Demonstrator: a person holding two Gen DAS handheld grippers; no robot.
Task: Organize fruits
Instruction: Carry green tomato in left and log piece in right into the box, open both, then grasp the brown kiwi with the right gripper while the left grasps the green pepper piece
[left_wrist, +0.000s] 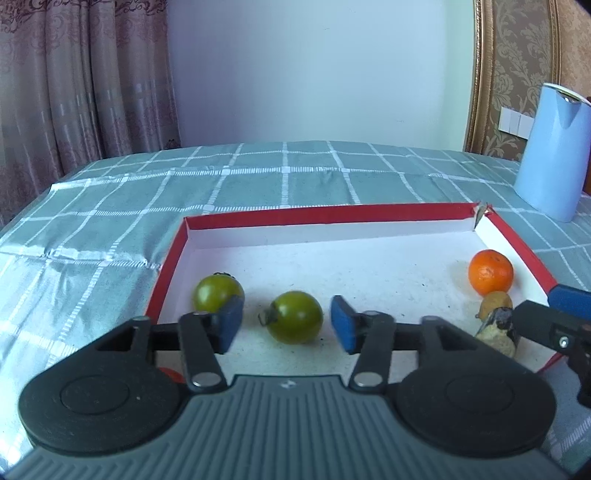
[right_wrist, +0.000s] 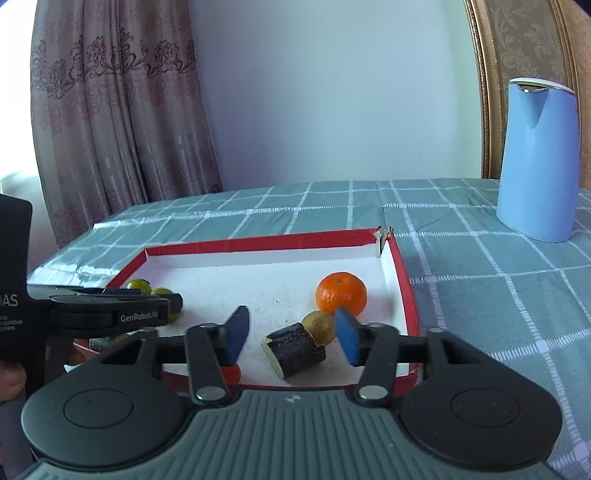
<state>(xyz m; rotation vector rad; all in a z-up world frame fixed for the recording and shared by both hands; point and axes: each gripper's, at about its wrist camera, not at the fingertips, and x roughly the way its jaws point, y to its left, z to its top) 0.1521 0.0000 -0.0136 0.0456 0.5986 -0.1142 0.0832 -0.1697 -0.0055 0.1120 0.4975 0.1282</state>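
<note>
Both tools are spread wide, holding nothing. Left tool (left_wrist: 286, 325) straddles a green tomato (left_wrist: 294, 317) low in the frame, second green tomato (left_wrist: 218, 292) just left of it. Right tool (right_wrist: 291, 338) brackets a dark sugarcane chunk (right_wrist: 295, 350) touching a small yellowish fruit (right_wrist: 320, 325), mandarin (right_wrist: 341, 294) right behind. All inside the red-rimmed box lid (right_wrist: 258, 242) on the checkered worktop (right_wrist: 498, 288).
</note>
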